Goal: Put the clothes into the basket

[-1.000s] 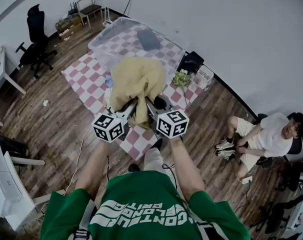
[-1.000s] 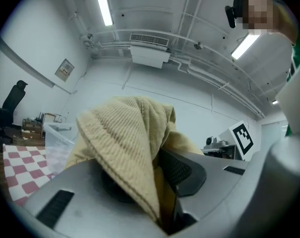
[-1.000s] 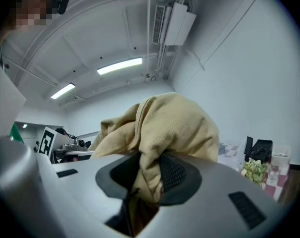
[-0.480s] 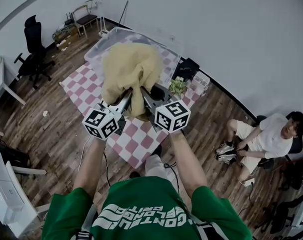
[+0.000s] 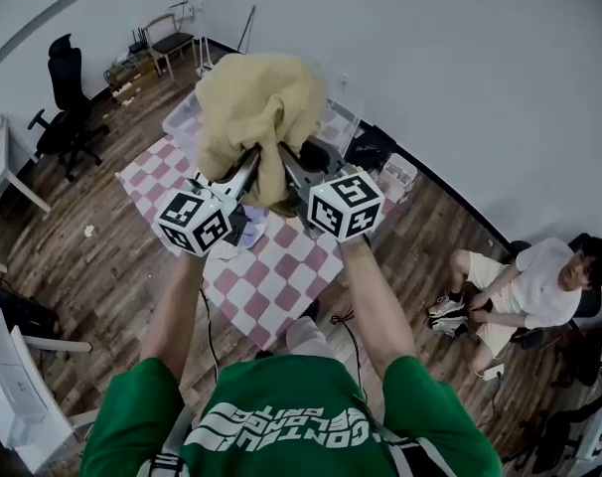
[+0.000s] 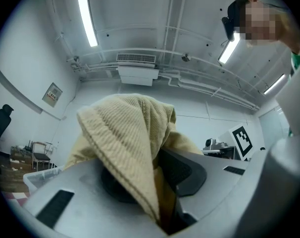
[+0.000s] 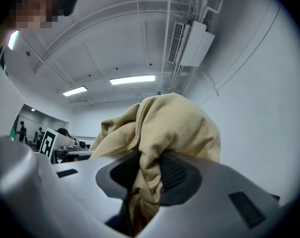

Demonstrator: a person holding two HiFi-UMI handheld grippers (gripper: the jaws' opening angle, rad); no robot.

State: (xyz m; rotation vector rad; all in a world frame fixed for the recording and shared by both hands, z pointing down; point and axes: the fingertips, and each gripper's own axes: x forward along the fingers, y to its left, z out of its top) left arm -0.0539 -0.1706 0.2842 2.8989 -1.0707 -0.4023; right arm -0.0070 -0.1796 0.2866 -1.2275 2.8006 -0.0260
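A tan ribbed garment [image 5: 256, 107] hangs bunched in the air, held up high between both grippers. My left gripper [image 5: 246, 172] is shut on its left part, the cloth [image 6: 135, 148] pinched between the jaws and draped over them. Beside it, my right gripper [image 5: 286, 167] is shut on the right part, where the cloth [image 7: 165, 133] spills over the dark pads. The clear plastic basket [image 5: 182, 117] stands on the floor beyond and below the garment, mostly hidden behind it. In the gripper views both point about level toward the walls and ceiling.
A red-and-white checked mat [image 5: 271, 276] lies on the wood floor under my arms. A small green plant [image 5: 366, 167] and a dark bag [image 5: 371, 142] sit near the white wall. A person [image 5: 520, 286] sits at the right. An office chair [image 5: 68, 97] stands at left.
Both grippers have risen together with the tan garment, lifting it clear of the mat and carrying it up and away until it covers most of the basket.
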